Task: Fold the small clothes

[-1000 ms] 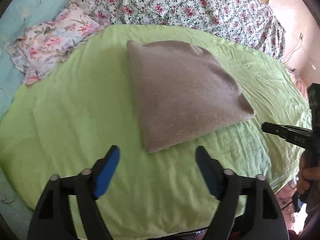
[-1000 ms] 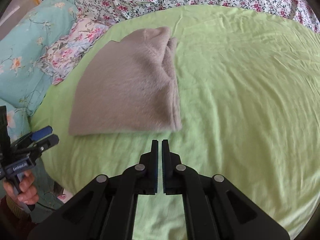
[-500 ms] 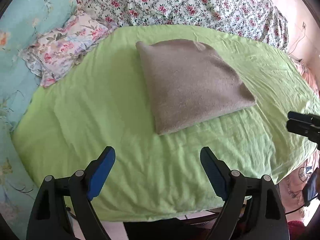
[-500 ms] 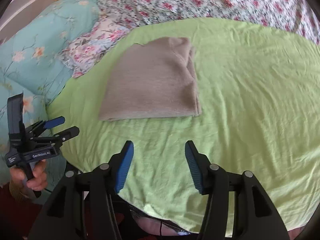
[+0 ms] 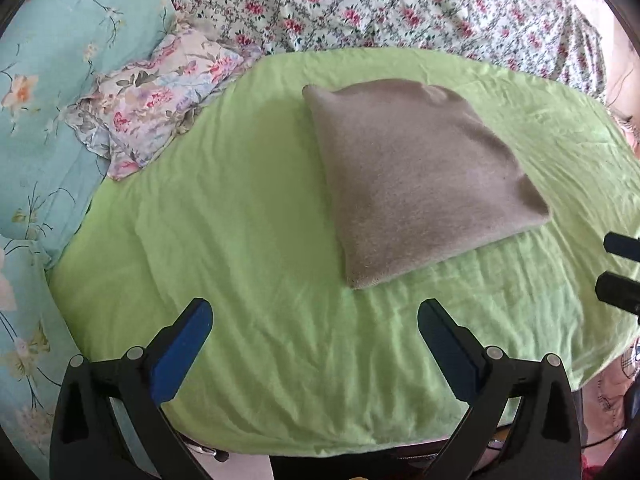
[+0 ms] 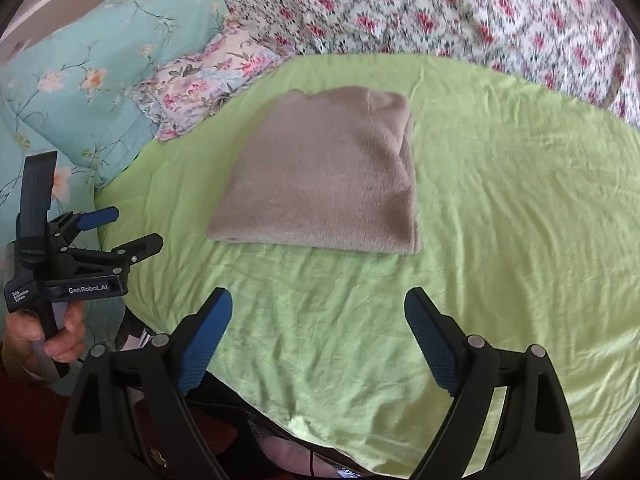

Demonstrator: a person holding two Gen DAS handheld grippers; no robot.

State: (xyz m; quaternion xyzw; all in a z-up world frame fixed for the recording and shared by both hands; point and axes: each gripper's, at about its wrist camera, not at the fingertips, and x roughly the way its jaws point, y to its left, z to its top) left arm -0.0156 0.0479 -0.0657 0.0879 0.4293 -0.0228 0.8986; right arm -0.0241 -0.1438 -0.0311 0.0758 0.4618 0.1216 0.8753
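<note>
A folded grey-brown knit garment (image 5: 416, 176) lies flat on the green sheet (image 5: 248, 240); it also shows in the right wrist view (image 6: 328, 176). My left gripper (image 5: 314, 312) is open and empty, held back over the sheet's near edge, short of the garment. My right gripper (image 6: 318, 302) is open and empty, also back from the garment's near edge. The left gripper shows at the left of the right wrist view (image 6: 136, 228), jaws apart, held by a hand. The right gripper's fingers (image 5: 620, 268) show at the right edge of the left wrist view.
A floral pillow (image 5: 160, 100) lies at the sheet's far left. A teal floral quilt (image 5: 48, 100) lies to the left. A rose-patterned cover (image 5: 380, 4) runs along the back. The sheet's front edge (image 6: 320, 440) drops off below the grippers.
My right gripper has gone from shut to wide open. Both grippers have pulled back from the garment toward the sheet's near edge.
</note>
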